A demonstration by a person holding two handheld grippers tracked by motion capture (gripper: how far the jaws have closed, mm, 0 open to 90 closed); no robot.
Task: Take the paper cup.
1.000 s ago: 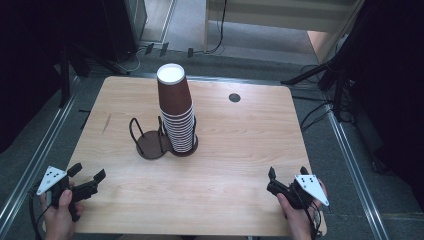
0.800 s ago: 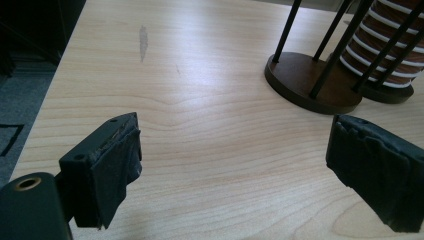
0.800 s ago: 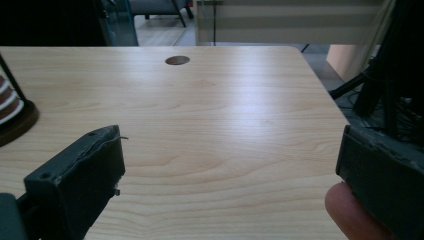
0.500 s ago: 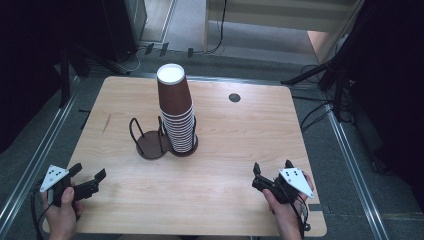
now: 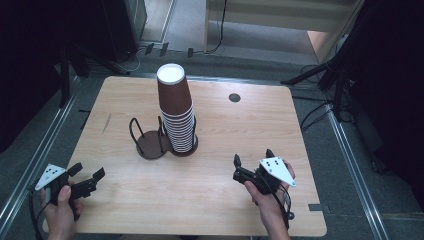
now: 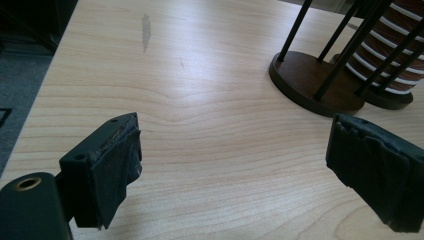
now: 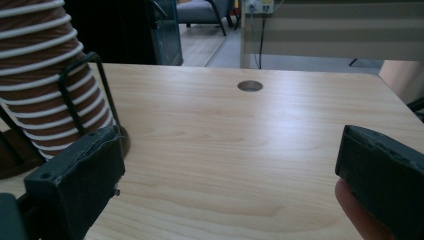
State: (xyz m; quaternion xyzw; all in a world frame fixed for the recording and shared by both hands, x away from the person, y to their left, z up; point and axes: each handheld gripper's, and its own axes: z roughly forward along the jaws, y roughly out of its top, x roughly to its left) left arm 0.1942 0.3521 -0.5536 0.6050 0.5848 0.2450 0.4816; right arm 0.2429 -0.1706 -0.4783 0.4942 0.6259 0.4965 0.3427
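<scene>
Wooden desk (image 5: 210,200) carries a tall stack of paper cups (image 5: 177,115) in a wire holder (image 5: 150,142) at centre. Since a second ago the right tool (image 5: 251,165), wide open and empty, has moved from 4 toward 5 o'clock, nearer the cups. Left tool (image 5: 87,172) waits open, empty, at 8 o'clock.

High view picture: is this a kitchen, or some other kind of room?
Probably a lab or workshop, not a kitchen. A bare wooden table stands on grey floor among dark stands and loose cables, and holds just a stack of paper cups in a wire holder.
</scene>
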